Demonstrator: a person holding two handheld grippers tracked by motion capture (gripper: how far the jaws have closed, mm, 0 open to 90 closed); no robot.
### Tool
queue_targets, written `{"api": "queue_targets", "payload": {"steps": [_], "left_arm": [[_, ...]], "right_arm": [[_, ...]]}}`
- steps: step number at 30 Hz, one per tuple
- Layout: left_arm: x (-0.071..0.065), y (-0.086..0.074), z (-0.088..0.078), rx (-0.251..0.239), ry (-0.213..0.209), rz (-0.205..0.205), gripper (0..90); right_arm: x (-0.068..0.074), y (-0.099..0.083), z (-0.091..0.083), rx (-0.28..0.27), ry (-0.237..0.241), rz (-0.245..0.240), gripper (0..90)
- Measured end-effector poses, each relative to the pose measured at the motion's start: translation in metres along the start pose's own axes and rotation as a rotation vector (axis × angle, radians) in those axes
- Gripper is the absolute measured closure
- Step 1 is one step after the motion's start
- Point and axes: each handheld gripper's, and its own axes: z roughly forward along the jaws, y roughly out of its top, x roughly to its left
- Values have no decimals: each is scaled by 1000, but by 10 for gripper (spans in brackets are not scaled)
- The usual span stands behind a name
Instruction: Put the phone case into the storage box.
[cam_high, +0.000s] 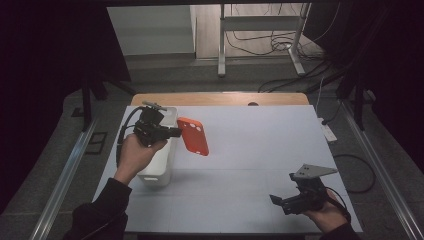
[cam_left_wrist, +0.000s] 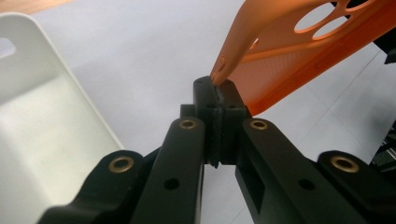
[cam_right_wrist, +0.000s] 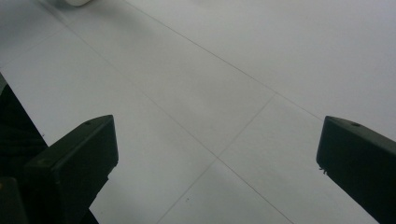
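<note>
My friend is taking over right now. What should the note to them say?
Left hand-held gripper: shut on the edge of the orange phone case, holding it in the air just beside the white bin.
Right hand-held gripper: open, holding nothing, low over the table near its front right corner.
Done: the case is picked up.
Left: it looks bound for the bin, so probably move it over the opening and let go.

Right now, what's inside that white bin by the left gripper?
In the left gripper view, the part of the white bin that shows looks bare. In the high view the left gripper, shut on the orange phone case, and the hand cover much of the inside.
</note>
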Motion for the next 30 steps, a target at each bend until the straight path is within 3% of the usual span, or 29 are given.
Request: {"api": "queue_targets", "payload": {"steps": [30], "left_arm": [[46,20,-27,21,92,-89,891]], "right_arm": [[-14,-22,-26,1,-75,63,0]]}}
